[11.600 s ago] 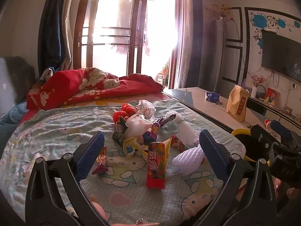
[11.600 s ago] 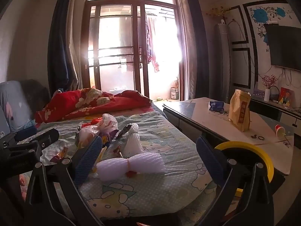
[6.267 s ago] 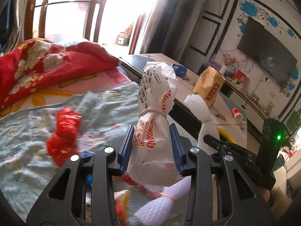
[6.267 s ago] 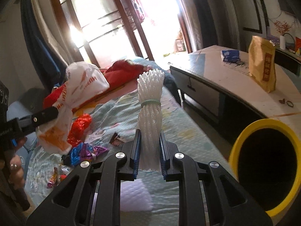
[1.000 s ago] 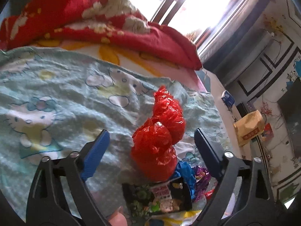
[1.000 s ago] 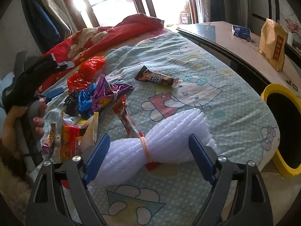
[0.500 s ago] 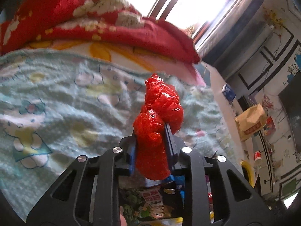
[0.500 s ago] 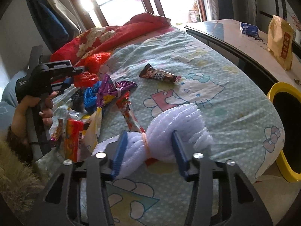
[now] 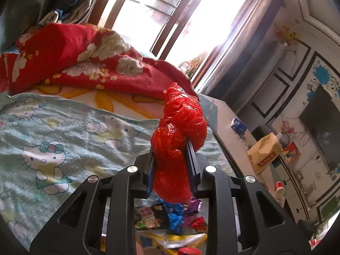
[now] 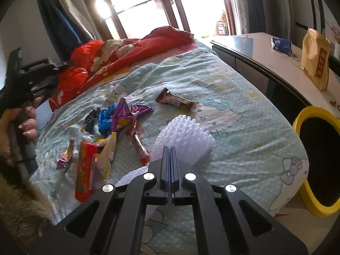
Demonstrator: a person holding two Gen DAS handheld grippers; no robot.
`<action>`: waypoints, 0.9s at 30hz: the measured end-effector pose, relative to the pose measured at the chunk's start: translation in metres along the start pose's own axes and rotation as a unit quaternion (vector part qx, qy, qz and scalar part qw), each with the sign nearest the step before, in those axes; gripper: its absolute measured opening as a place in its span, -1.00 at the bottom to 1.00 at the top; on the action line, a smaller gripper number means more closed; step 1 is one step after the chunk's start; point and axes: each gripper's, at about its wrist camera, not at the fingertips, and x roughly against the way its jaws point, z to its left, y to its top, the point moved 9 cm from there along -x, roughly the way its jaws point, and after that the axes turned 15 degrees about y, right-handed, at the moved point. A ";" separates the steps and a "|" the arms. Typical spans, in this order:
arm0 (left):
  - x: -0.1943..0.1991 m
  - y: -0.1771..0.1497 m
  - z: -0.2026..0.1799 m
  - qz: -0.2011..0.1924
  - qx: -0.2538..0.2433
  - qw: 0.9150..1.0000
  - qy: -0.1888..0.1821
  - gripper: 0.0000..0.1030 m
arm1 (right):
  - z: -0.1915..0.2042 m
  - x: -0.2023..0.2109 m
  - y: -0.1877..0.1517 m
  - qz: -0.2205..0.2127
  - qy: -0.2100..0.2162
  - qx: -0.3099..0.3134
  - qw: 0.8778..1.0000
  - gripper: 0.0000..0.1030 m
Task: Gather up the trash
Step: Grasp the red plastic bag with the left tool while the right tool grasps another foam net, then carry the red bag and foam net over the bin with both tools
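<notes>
The jaws of the left gripper [image 9: 171, 161] pinch a crumpled red plastic bag [image 9: 180, 136], held up above the bed [image 9: 63, 131]. The right gripper [image 10: 170, 165] has its jaws pressed together around the tied middle of a white foam net [image 10: 184, 140] that rests on the bed. Loose wrappers [image 10: 119, 116] lie just beside it; a yellow-rimmed bin [image 10: 301, 119] stands off the bed's edge.
</notes>
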 end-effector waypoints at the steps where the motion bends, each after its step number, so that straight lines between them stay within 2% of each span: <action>1: 0.005 0.000 -0.004 -0.004 -0.004 1.000 -0.004 -0.64 | -0.001 0.000 -0.001 0.001 -0.001 -0.001 1.000 -0.97; 6: 0.017 -0.005 -0.021 -0.008 -0.020 1.000 -0.023 -0.64 | -0.011 0.003 0.002 -0.007 -0.017 -0.008 1.000 -0.96; 11: 0.023 -0.016 -0.041 -0.005 -0.039 0.998 -0.040 -0.64 | -0.015 -0.006 -0.001 0.005 -0.012 -0.014 1.000 -0.96; 13: 0.024 -0.019 -0.049 -0.003 -0.045 0.998 -0.047 -0.64 | -0.018 -0.008 -0.003 0.009 -0.001 -0.026 1.000 -0.95; 15: 0.026 -0.023 -0.057 -0.002 -0.051 0.997 -0.055 -0.64 | -0.023 -0.010 -0.005 0.010 0.027 -0.053 0.998 -0.96; 18: 0.029 -0.027 -0.068 0.000 -0.059 0.996 -0.064 -0.64 | -0.024 -0.004 -0.001 0.002 0.050 -0.059 0.997 -0.98; 27: 0.038 -0.036 -0.098 -0.002 -0.084 0.993 -0.086 -0.64 | -0.034 0.031 0.020 -0.040 0.042 -0.057 0.997 -0.98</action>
